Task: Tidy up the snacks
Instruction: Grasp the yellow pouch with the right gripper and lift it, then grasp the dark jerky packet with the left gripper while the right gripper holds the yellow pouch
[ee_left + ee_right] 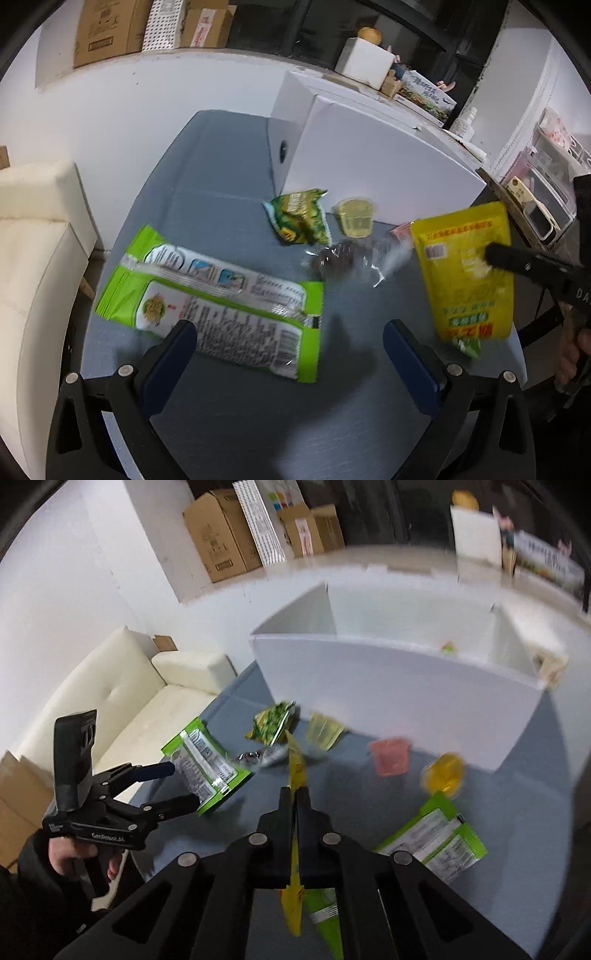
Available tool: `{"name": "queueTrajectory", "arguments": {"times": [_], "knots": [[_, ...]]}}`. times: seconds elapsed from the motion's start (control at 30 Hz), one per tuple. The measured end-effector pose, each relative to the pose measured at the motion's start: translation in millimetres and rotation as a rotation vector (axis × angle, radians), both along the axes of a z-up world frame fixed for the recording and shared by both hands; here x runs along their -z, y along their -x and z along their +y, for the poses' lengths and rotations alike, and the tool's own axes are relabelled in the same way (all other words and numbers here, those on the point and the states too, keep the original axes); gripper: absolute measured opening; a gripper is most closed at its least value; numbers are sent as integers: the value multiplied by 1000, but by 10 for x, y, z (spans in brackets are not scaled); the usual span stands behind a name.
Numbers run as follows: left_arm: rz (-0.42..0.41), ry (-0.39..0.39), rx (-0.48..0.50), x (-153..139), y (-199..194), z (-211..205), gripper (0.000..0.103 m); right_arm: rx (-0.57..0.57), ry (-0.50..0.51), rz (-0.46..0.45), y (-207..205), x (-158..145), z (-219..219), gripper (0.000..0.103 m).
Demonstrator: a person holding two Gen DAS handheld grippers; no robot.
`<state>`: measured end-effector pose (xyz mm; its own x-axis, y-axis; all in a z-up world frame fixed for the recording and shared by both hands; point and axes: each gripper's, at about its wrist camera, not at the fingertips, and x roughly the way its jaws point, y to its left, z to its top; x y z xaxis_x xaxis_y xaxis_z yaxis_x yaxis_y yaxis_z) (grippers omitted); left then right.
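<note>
Between closed right gripper (pixel 294 797) fingers — flat, glossy yellow packet (pixel 467 266).

**Lived-in room, prob. home/studio**

Cream tufted sofa (pixel 122 686) beside grey table (pixel 229 177). Cardboard boxes (pixel 218 531) stacked on ledge along white wall. Cluttered shelf w/ white box (pixel 364 61), misc. items behind.

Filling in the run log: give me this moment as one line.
right claw: shut on yellow packet, lifted | left claw: open, over green packet | white box: behind snacks
</note>
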<state>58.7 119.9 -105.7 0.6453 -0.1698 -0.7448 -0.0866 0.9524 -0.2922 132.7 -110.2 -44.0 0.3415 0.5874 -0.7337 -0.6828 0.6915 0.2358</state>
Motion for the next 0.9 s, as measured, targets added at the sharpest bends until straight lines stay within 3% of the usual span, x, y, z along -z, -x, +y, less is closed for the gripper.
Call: {"name": "queueTrajectory", "arguments": {"times": [0.37, 0.63, 0.77, 0.9], "knots": [[32, -42, 37, 29, -110, -65, 103, 25, -17, -91, 89, -189, -141, 1], [73, -115, 195, 68, -618, -445, 103, 27, -21, -109, 117, -207, -160, 1], [123, -185, 243, 256, -929, -695, 103, 34, -22, -109, 102, -208, -209, 1], [91, -257, 302, 287, -1042, -843, 99, 43, -23, -105, 88, -205, -279, 1]]}}
